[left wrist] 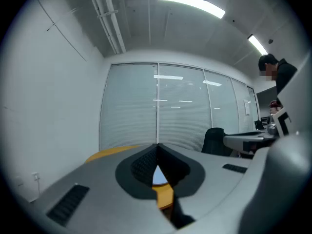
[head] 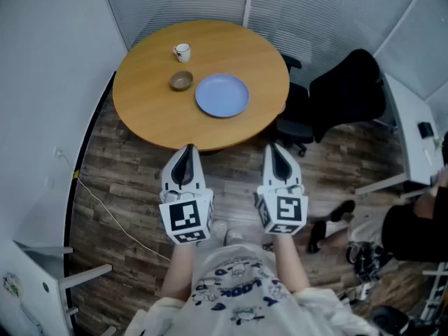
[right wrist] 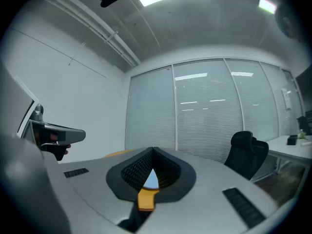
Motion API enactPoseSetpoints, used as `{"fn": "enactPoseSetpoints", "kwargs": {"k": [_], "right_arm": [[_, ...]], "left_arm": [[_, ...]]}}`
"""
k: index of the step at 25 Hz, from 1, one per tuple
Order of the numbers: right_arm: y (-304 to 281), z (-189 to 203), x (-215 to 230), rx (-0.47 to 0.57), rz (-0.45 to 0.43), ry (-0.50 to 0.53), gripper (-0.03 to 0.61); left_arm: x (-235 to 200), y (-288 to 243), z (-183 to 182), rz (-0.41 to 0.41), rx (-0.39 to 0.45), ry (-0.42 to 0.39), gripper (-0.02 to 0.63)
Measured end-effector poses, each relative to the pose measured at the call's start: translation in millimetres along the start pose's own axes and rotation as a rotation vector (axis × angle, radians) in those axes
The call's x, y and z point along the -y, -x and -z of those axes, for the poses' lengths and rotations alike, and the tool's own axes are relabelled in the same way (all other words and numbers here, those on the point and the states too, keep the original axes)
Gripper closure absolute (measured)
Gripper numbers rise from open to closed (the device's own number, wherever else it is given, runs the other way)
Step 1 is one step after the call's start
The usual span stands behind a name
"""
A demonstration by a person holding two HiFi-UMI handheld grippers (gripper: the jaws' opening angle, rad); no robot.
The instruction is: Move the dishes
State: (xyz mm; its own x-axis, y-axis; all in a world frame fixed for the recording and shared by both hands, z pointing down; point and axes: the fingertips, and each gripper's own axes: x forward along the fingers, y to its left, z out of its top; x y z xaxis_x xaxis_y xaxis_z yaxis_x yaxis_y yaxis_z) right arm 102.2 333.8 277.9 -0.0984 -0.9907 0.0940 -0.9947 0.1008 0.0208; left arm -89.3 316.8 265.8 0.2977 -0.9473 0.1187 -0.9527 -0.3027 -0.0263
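Note:
On the round wooden table (head: 154, 117) lie a blue plate (head: 222, 94), a small brown bowl (head: 181, 81) to its left, and a white cup (head: 182, 51) farther back. My left gripper (head: 187, 150) and right gripper (head: 276, 150) hover side by side in front of the table's near edge, short of the dishes. Both are shut with nothing held. In the left gripper view the jaws meet at the tip (left wrist: 157, 145), and a sliver of blue plate (left wrist: 159, 178) shows through the gap behind. The right gripper view shows the same at its tip (right wrist: 153, 149).
A black office chair (head: 336, 100) stands right of the table, with a white desk (head: 413, 138) beyond it. A seated person's leg (head: 409, 229) is at the right edge. White furniture (head: 35, 285) stands at lower left. A cable (head: 112, 212) crosses the wood floor.

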Motion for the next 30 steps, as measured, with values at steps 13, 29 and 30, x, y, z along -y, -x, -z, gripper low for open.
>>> {"fn": "enactPoseSetpoints", "kwargs": {"k": [13, 29, 30], "right_arm": [[-24.6, 4.0, -1.4, 0.006, -0.007, -0.006, 0.577], [-69.6, 25.5, 0.1, -0.037, 0.027, -0.034, 0.575], [-76.7, 27.3, 2.8, -0.044, 0.027, -0.036, 0.575]], "left_arm": [[-6.9, -26.5, 4.9, 0.015, -0.008, 0.005, 0.611], [-26.9, -75.9, 31.4, 0.028, -0.074, 0.029, 0.611], [-28.6, -82.4, 33.0, 0.023, -0.079, 0.030, 0.611]]}}
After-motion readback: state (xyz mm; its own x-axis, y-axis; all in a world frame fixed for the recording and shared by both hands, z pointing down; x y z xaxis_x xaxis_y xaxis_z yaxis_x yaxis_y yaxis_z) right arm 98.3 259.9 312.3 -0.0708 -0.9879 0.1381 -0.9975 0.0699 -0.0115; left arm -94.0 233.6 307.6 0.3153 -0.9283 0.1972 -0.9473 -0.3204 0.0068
